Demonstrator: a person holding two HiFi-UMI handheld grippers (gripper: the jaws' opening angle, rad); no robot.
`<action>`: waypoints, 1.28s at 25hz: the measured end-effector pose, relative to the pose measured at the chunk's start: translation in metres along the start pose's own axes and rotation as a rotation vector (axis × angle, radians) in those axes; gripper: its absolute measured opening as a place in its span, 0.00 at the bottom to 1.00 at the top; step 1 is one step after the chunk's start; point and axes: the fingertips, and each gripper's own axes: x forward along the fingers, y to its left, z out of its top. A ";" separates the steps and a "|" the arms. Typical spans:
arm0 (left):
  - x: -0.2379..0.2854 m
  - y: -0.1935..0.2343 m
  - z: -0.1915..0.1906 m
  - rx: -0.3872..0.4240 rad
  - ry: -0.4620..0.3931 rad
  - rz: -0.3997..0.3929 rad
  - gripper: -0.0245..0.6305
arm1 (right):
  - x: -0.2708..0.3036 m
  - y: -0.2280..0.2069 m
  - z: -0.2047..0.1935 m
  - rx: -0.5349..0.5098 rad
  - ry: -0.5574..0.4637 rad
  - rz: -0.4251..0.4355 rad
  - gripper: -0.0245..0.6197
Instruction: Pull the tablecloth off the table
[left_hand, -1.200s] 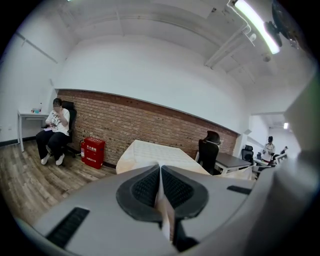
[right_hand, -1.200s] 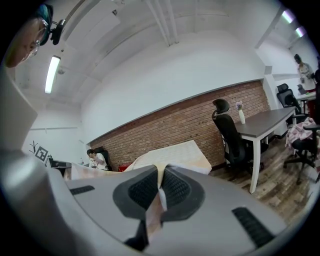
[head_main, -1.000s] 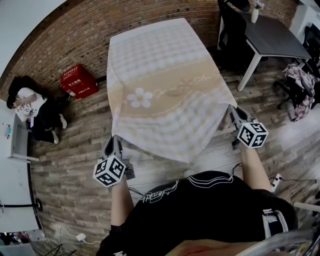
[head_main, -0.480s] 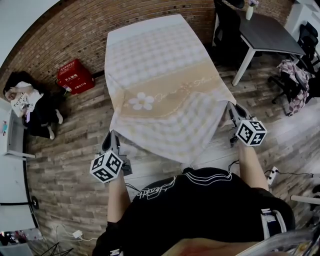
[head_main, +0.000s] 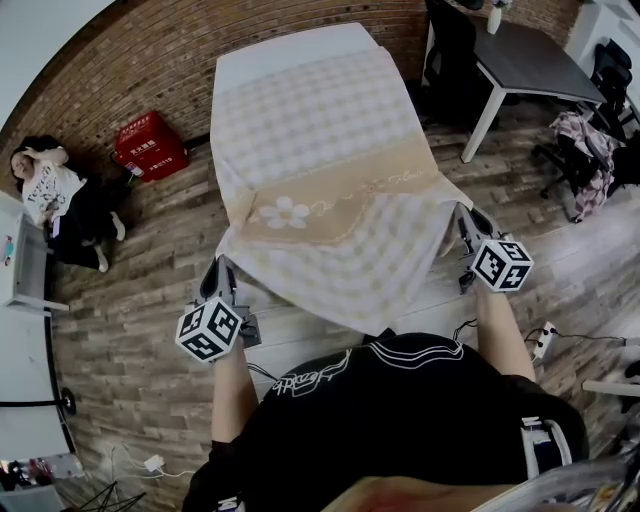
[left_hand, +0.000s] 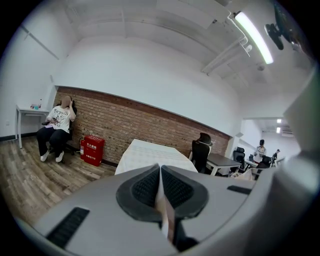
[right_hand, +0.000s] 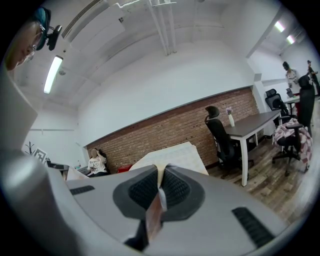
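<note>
The tablecloth (head_main: 330, 180) lies with its long axis from the person toward the brick wall (head_main: 150, 60). Its far part rests on the bench (head_main: 290, 55). Its near part is past the bench's near edge and hangs in the air between the two tongs, sagging in the middle. A beige band with a white flower crosses the cloth from side to side, at a slight angle. At the bench's far edge a bare white strip shows.

The left tongs (head_main: 222, 265) are closed on the cloth's near left corner. In the left gripper view a thin fold of cloth stands pinched between the dark pads. The right tongs (head_main: 463, 215) are closed on the near right corner in the same way, with a narrow strip of cloth between the pads.

The cloth covers the bench's near edge and both long sides, so its legs and near corners cannot be seen. The low middle of the near hem reaches the person's black shirt.

Beyond the bench's left side, on the wooden floor (head_main: 150, 300), a red box (head_main: 150, 145) stands at the wall, and a seated person (head_main: 50, 190) is further left. Beyond the bench's right side stand a black office chair (head_main: 450, 50) and a dark desk (head_main: 530, 60), well apart from the cloth.
</note>
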 end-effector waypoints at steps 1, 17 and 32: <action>-0.004 0.001 -0.001 0.000 -0.001 0.000 0.05 | -0.003 0.002 -0.002 0.001 0.001 0.001 0.03; -0.064 0.008 -0.014 0.000 -0.014 -0.008 0.05 | -0.051 0.038 -0.028 0.018 0.004 0.027 0.03; -0.113 0.009 -0.064 -0.030 0.054 -0.031 0.05 | -0.079 0.068 -0.090 0.041 0.127 0.069 0.03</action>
